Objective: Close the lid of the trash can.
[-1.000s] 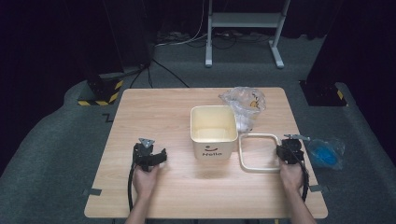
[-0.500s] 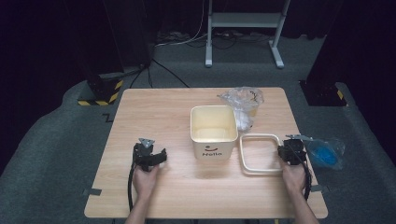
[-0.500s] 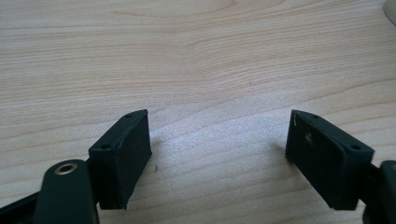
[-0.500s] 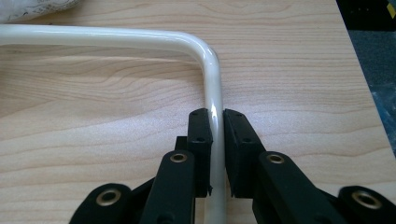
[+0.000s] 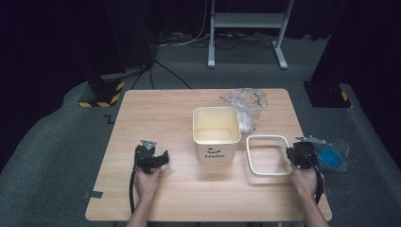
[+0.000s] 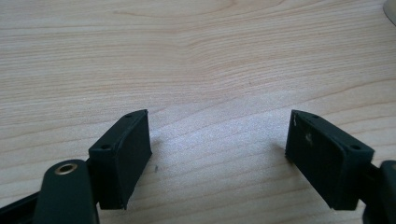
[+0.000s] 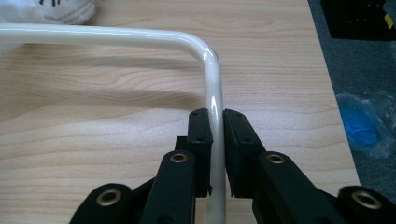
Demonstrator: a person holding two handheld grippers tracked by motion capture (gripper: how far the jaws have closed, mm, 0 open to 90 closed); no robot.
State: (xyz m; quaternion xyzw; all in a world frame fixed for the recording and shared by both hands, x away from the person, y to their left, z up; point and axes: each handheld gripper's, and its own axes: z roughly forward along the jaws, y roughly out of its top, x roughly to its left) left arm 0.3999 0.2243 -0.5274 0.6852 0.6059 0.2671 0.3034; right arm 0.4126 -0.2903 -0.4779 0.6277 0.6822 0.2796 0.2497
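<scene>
Up close, right gripper (image 7: 215, 154) clamps white frame (image 7: 212, 88); bin (image 5: 216, 132) overhead.

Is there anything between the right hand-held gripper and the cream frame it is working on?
No. The right hand-held gripper is already shut on the cream frame, its pads against the tube's right side. Nothing visible sits between them; the bucket stands apart to the frame's left.

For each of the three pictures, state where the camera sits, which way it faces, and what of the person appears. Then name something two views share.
High view: above the person's side, facing forward and down on the table; forearms, both hands.
Left gripper view: on the left gripper, facing bare wood past open jaws.
Right gripper view: on the right gripper, shut on the white frame.
Shared: the white frame in the high and right gripper views.
</scene>
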